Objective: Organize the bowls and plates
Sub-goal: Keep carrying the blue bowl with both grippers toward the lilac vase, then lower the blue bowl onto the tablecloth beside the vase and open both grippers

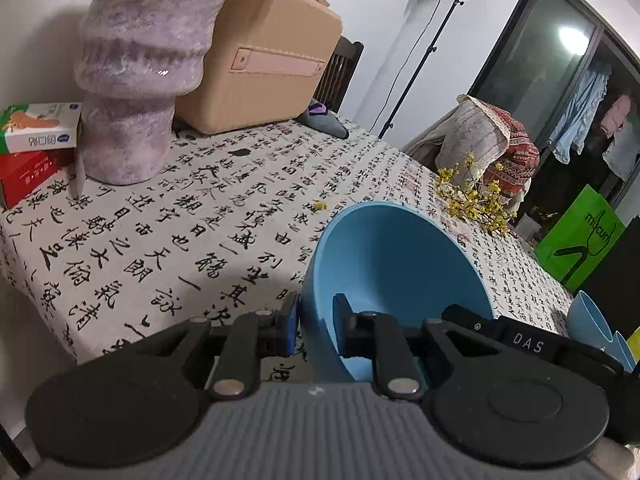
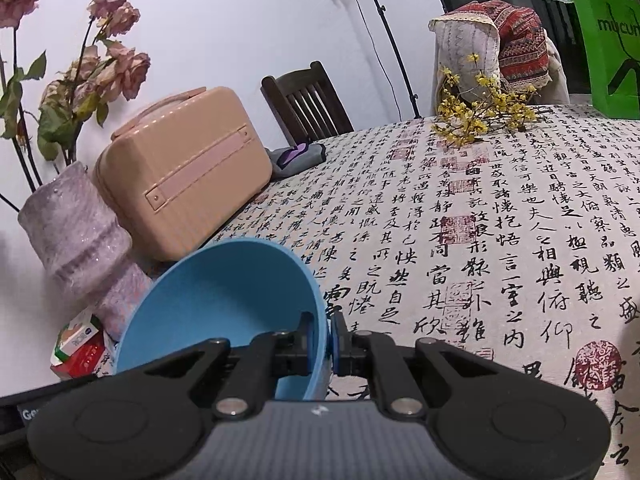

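Observation:
My left gripper (image 1: 316, 326) is shut on the rim of a blue bowl (image 1: 400, 272), one finger inside and one outside, holding it tilted above the table. My right gripper (image 2: 322, 342) is shut on the rim of another blue bowl (image 2: 224, 300) the same way, also tilted above the tablecloth. In the left wrist view, the other gripper's arm and its blue bowl (image 1: 590, 320) show at the right edge.
The table wears a calligraphy-print cloth (image 2: 480, 240). On it stand a lilac vase (image 1: 132, 80) with dried roses, a peach case (image 2: 180, 176), boxes (image 1: 36, 148), yellow flower sprigs (image 2: 480, 116), a grey pouch (image 2: 296, 158) and a green bag (image 2: 612, 52). Chairs stand behind.

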Tool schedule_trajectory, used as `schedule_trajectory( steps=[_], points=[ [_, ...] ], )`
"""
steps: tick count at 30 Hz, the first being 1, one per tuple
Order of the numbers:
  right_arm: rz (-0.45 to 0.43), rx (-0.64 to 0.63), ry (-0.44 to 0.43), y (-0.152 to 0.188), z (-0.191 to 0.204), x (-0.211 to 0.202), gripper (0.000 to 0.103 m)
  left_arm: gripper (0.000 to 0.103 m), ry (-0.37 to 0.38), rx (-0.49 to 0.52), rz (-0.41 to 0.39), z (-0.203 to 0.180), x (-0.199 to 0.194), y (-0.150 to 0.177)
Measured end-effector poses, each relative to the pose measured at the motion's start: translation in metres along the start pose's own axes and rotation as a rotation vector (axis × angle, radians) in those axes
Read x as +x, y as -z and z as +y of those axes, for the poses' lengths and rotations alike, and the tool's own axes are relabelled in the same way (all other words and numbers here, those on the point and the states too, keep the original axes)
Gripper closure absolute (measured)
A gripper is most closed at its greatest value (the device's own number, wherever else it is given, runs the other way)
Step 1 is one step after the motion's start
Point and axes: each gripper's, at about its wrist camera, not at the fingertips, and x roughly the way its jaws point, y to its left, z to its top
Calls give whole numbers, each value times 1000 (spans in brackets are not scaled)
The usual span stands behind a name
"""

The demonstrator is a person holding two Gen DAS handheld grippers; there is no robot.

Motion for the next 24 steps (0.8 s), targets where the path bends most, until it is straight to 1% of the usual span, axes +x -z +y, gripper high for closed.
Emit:
schedule_trajectory(
  steps=[6, 24],
  points=[
    [15, -1, -1, 1, 2, 7, 95, 85, 7, -22, 4, 9, 2, 1],
    [48, -1, -6, -1, 3, 24, 94, 84, 21, -60, 22, 20, 12, -1]
  ],
)
